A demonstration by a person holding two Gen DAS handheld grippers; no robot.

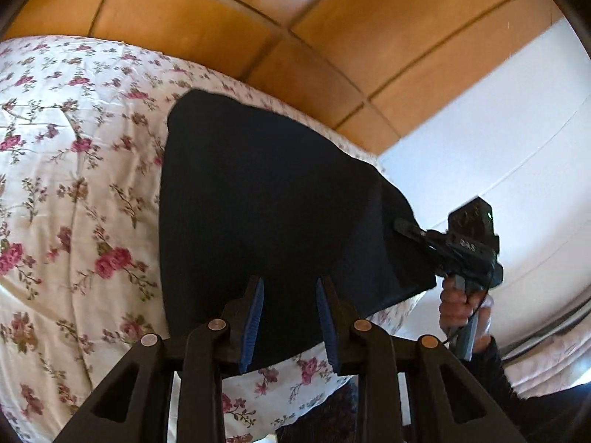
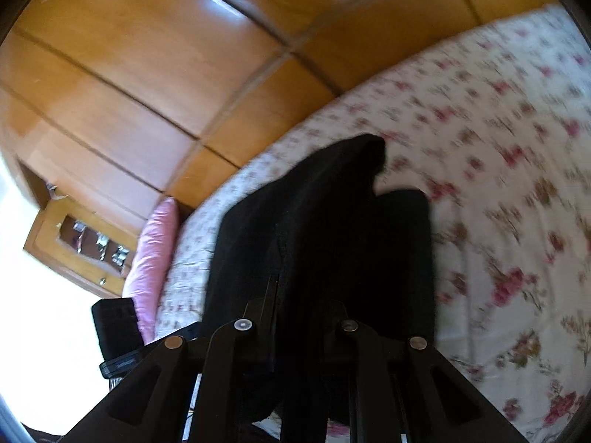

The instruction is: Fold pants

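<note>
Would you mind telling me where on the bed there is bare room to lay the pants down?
The floral bedspread lies bare left of the dark pants, up to the wooden headboard. It is tighter by the right gripper, which pinches the pants' edge, and near the pink pillow. The left gripper hangs open.

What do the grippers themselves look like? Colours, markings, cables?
Left gripper: black linkage arms with round metal pivot pins and blue ribbed pads. Right gripper: black body with pale lettering, a small green light, grey handle and a thin black cable; the hand wears a dark sleeve.
</note>
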